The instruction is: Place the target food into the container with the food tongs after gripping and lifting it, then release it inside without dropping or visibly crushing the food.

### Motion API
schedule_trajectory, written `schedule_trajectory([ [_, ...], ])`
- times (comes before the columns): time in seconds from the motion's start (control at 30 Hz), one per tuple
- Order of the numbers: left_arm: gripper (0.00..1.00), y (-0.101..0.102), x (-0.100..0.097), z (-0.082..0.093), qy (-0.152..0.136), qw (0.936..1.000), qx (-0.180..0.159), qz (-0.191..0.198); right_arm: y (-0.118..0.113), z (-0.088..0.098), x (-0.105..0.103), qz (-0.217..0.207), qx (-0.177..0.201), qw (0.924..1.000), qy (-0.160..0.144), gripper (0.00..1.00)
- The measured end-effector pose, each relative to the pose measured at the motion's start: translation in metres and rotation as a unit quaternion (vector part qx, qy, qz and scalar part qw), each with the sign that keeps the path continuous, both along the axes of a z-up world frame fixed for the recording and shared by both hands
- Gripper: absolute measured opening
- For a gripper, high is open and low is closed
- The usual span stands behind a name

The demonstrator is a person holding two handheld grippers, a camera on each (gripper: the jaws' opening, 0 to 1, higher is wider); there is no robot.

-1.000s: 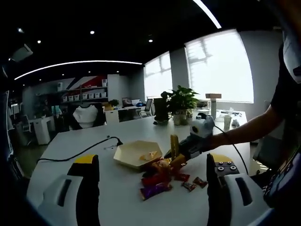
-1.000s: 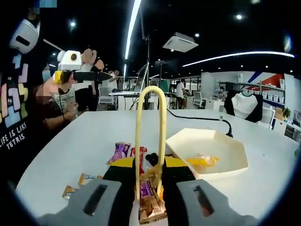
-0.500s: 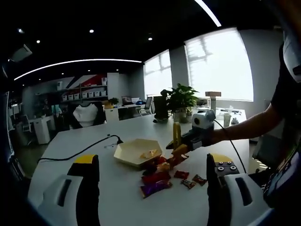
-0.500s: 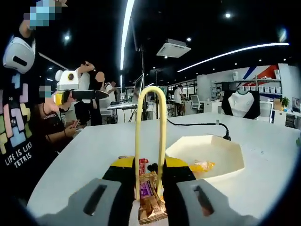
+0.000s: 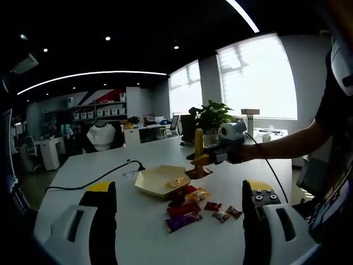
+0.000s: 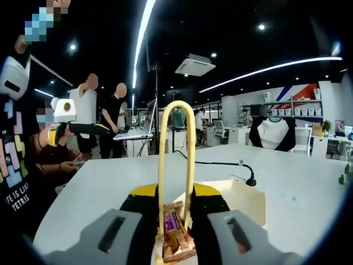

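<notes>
Right gripper (image 6: 174, 243) clamps upright yellow tongs (image 6: 175, 165) pinching a snack packet (image 6: 174, 234) lengthwise (left fingers (image 5: 105, 221) spread, empty).

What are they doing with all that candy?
A person is moving wrapped snacks into a hexagonal tray. The right gripper squeezes yellow food tongs, which pinch a brown snack packet lifted above the tray's edge. More wrapped snacks lie on the white table. The left gripper hangs open, holding nothing.

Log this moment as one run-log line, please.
right gripper: shut on yellow plastic food tongs | tongs: pinching brown snack packet, lifted | cream hexagonal tray: below | left gripper: open, idle
</notes>
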State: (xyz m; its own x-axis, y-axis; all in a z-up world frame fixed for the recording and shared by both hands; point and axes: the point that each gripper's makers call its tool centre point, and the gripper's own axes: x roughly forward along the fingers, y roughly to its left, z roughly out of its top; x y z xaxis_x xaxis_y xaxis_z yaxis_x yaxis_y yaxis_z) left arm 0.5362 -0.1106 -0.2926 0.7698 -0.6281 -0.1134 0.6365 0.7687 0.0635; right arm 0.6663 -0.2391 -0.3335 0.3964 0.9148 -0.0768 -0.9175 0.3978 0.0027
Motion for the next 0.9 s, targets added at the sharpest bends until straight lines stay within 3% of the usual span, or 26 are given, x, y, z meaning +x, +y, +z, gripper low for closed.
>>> schedule_trajectory([
  [0.33,1.0,0.001,-0.002,-0.001,0.0,1.0,0.003,0.002,-0.003,0.018,0.034,-0.031,0.009,0.9995,-0.004,0.17],
  [0.4,1.0,0.0,-0.002,-0.001,0.0,1.0,0.001,0.001,-0.006,0.018,0.047,-0.053,0.004,0.9985,-0.012,0.17],
  [0.5,1.0,-0.001,0.0,-0.002,-0.004,0.9999,0.01,0.003,-0.009,0.022,0.065,-0.09,0.028,0.9955,-0.01,0.17],
  [0.77,1.0,-0.004,0.001,-0.003,-0.002,0.9999,0.014,-0.002,-0.004,0.01,0.099,-0.12,0.025,0.9925,-0.004,0.17],
  [0.9,1.0,-0.003,0.003,0.001,-0.004,0.9999,0.011,0.001,0.001,-0.003,0.114,-0.125,-0.01,0.9921,-0.007,0.17],
])
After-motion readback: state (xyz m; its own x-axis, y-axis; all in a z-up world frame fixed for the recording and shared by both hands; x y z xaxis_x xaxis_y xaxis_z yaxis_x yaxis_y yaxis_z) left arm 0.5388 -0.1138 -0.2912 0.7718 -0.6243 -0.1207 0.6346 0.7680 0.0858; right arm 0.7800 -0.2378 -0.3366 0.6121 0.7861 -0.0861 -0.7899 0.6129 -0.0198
